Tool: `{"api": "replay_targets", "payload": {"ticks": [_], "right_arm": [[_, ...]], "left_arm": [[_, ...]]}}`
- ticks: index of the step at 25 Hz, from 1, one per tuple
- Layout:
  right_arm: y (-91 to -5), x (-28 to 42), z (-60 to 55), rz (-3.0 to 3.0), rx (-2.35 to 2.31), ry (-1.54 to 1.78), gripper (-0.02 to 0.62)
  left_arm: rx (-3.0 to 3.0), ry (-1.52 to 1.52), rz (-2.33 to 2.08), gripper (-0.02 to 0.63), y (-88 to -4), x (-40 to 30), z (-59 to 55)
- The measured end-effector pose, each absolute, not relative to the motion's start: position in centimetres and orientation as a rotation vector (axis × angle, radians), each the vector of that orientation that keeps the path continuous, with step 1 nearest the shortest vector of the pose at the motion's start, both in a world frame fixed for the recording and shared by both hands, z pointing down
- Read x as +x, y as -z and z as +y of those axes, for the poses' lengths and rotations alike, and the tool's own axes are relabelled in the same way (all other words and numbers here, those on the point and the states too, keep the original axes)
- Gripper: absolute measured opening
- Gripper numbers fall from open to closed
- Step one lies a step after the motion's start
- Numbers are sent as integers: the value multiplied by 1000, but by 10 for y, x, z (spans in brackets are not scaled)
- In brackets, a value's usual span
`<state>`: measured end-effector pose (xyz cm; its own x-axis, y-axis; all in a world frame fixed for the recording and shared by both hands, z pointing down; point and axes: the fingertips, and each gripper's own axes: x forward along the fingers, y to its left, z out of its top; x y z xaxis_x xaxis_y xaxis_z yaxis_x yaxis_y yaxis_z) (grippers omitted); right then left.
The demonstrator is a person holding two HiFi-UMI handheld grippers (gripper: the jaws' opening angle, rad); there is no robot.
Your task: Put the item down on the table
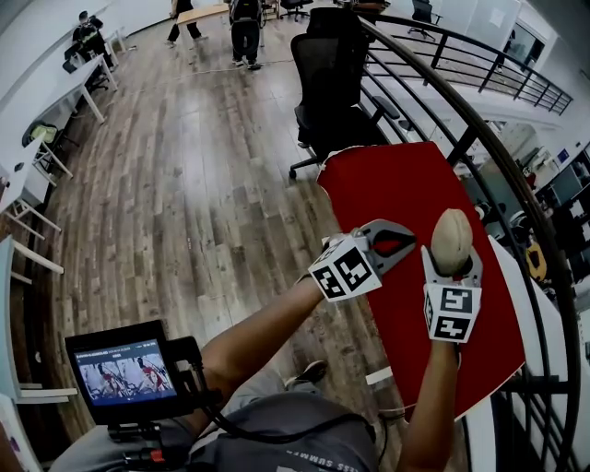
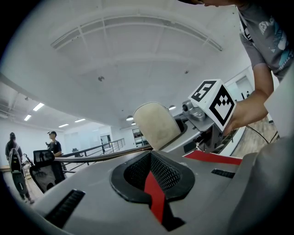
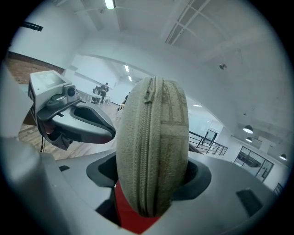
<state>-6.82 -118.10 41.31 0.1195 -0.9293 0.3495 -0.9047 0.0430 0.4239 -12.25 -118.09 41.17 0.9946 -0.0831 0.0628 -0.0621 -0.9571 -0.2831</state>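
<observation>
My right gripper (image 1: 452, 269) (image 3: 151, 195) is shut on a beige oval zip pouch (image 1: 452, 238) (image 3: 154, 137), which stands upright between its jaws with the zipper facing the camera. It hangs above the right part of the red table (image 1: 387, 184). My left gripper (image 1: 398, 241) (image 2: 154, 181) is just to the left of it, jaws shut with nothing in them, the red table showing through their hollow. From the left gripper view the pouch (image 2: 154, 125) shows close ahead, beside the right gripper's marker cube (image 2: 212, 103).
A black office chair (image 1: 332, 74) stands at the table's far end. A dark curved railing (image 1: 479, 120) runs along the table's right side. A small monitor (image 1: 124, 369) sits at lower left. White desks (image 1: 37, 101) line the left; people (image 1: 245, 28) stand far off.
</observation>
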Motion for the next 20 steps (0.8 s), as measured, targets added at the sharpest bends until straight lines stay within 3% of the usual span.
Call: {"api": "replay_targets", "payload": {"ticks": [20], "right_arm": [[-412, 31, -1278, -1648, 1936, -8, 275]], "left_arm": [[-2868, 106, -90, 5, -411, -20, -1284]]}}
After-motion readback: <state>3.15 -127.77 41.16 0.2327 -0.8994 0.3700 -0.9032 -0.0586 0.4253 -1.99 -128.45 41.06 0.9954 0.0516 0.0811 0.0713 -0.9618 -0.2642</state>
